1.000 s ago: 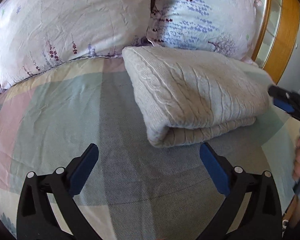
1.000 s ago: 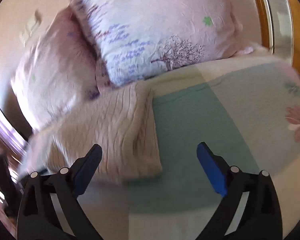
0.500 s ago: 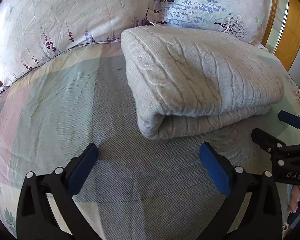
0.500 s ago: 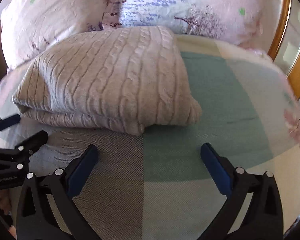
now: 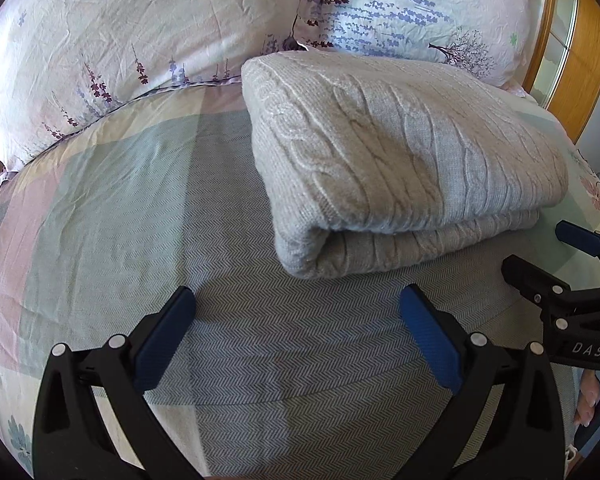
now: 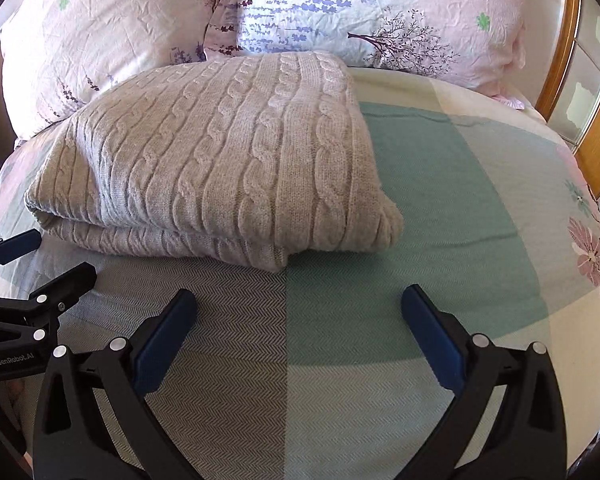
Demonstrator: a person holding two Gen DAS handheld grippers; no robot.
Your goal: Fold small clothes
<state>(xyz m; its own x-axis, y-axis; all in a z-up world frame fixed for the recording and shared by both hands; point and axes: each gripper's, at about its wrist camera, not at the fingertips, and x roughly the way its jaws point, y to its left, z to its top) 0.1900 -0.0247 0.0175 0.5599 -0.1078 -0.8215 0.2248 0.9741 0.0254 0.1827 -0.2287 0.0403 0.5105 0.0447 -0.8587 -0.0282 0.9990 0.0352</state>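
Observation:
A grey cable-knit sweater point(image 5: 400, 160) lies folded into a thick rectangle on the bed; it also shows in the right wrist view point(image 6: 220, 160). My left gripper point(image 5: 296, 300) is open and empty, just in front of the sweater's near left corner. My right gripper point(image 6: 298, 296) is open and empty, in front of the sweater's near right corner. The right gripper point(image 5: 540, 252) shows at the right edge of the left wrist view, the left gripper point(image 6: 48, 252) at the left edge of the right wrist view. Both hover low over the bedspread.
The bedspread point(image 5: 120, 208) is a pastel patchwork with herringbone weave. Two floral pillows point(image 5: 140, 32) point(image 6: 380, 16) lean behind the sweater. A wooden frame with glass point(image 6: 588, 80) stands at the right side of the bed.
Both grippers have swung in toward the sweater's near edge and settled. The right one came round from the side to face it. The sweater has not moved.

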